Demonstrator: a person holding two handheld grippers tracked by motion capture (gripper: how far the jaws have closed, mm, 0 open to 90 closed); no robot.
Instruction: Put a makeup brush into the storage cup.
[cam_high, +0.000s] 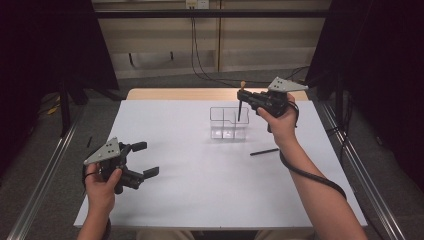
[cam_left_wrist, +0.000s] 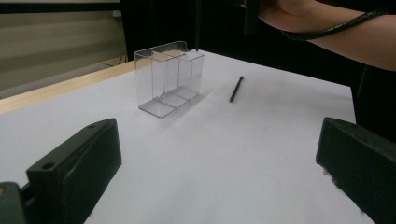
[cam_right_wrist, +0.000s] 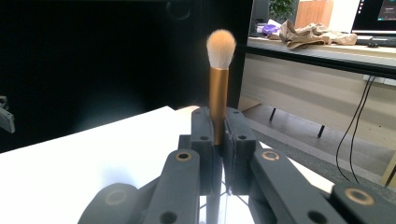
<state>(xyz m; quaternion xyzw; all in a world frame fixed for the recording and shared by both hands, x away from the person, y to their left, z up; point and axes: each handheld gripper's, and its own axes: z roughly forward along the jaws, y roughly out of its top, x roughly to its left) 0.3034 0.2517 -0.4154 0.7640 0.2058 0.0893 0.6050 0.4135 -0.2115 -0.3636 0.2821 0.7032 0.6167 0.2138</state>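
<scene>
In the high view, the right gripper (cam_high: 245, 99) sits above the far right part of the white bench (cam_high: 200, 175), clamped on a makeup brush (cam_high: 241, 102) that stands upright, bristles up, its dark handle reaching down over the right end of the clear organizer (cam_high: 228, 122). Whether the handle tip is inside a compartment cannot be told. A dark pencil (cam_high: 264, 151) lies flat on the bench, near the organizer's right front corner. The left gripper (cam_high: 144, 160) rests low at the near left, jaws spread wide with nothing between them.

In the left gripper view, its two black jaws stand far apart at the bottom corners. Beyond them the organizer (cam_left_wrist: 169, 77) stands on the bench (cam_left_wrist: 210, 163), with the pencil (cam_left_wrist: 236, 88) lying just to its right. The brush handle (cam_left_wrist: 198, 25) hangs down toward the organizer's far end.

In the right gripper view, the jaws are pressed together on the brush (cam_right_wrist: 218, 88), gripping its gold ferrule; the pale bristle tuft rises above them.
</scene>
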